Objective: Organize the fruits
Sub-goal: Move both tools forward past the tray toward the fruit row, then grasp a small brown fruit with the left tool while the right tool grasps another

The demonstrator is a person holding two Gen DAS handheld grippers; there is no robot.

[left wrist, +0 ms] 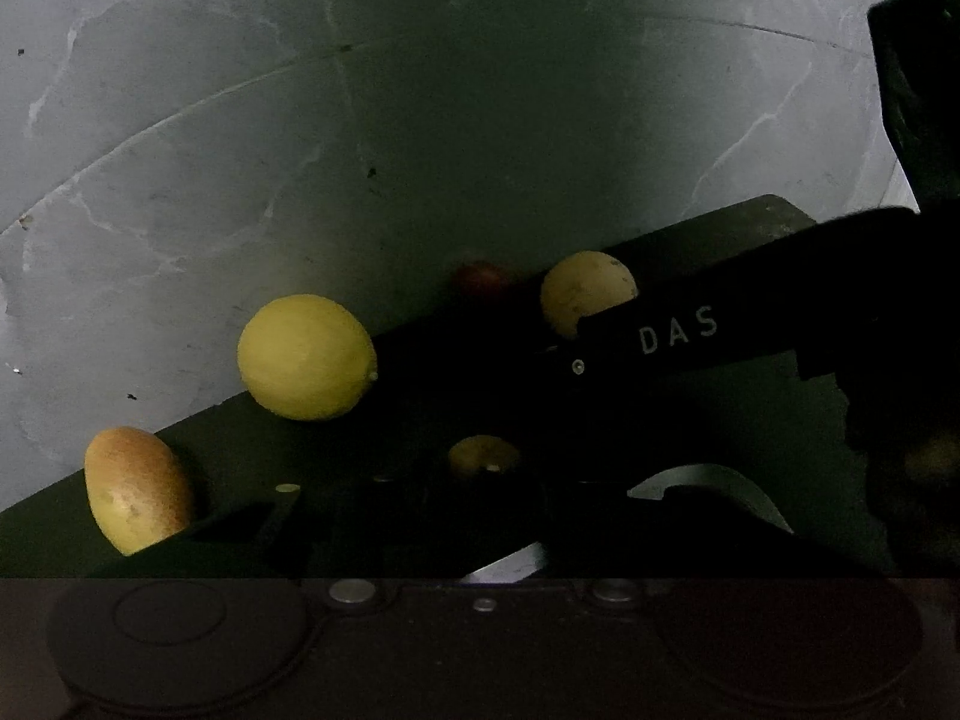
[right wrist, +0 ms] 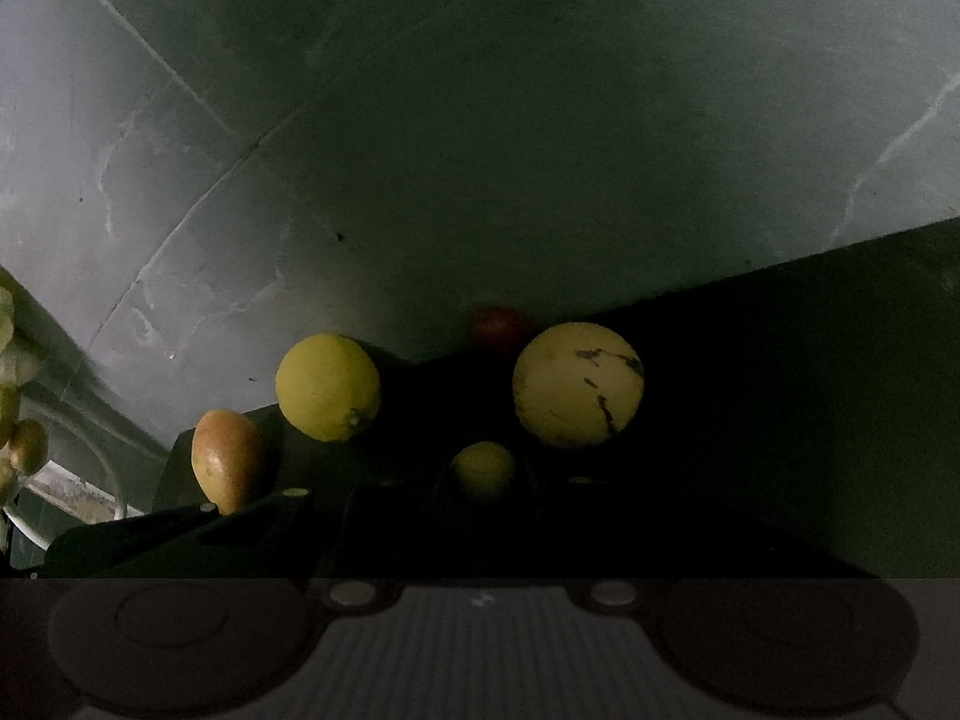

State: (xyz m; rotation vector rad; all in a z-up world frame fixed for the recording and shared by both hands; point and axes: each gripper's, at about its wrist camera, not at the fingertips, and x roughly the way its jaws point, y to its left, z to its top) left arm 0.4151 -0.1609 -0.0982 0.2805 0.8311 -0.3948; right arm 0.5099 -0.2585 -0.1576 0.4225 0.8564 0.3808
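Note:
The scene is very dark. On a dark green mat (left wrist: pixel 750 414) lie a yellow lemon (left wrist: pixel 306 357), an orange-yellow mango (left wrist: pixel 138 489), a pale round fruit (left wrist: pixel 576 297) and a red fruit (left wrist: pixel 480 279) at the far edge. A small yellow fruit (left wrist: pixel 483 456) sits between the spread fingers of my left gripper (left wrist: pixel 480 498), with gaps either side. A black finger of the right gripper (left wrist: pixel 678 336) reaches in front of the pale fruit. The right wrist view shows the lemon (right wrist: pixel 327 387), mango (right wrist: pixel 225 459), black-flecked pale fruit (right wrist: pixel 576 384), red fruit (right wrist: pixel 501 324) and small fruit (right wrist: pixel 483 468) ahead of the right gripper (right wrist: pixel 483 504).
Grey marbled tiles (left wrist: pixel 300 120) lie beyond the mat's (right wrist: pixel 810 360) far edge. A bunch of green grapes (right wrist: pixel 24 447) hangs at the left edge of the right wrist view, above a white-rimmed object (right wrist: pixel 78 492). A dark shape (left wrist: pixel 918 90) stands at the upper right.

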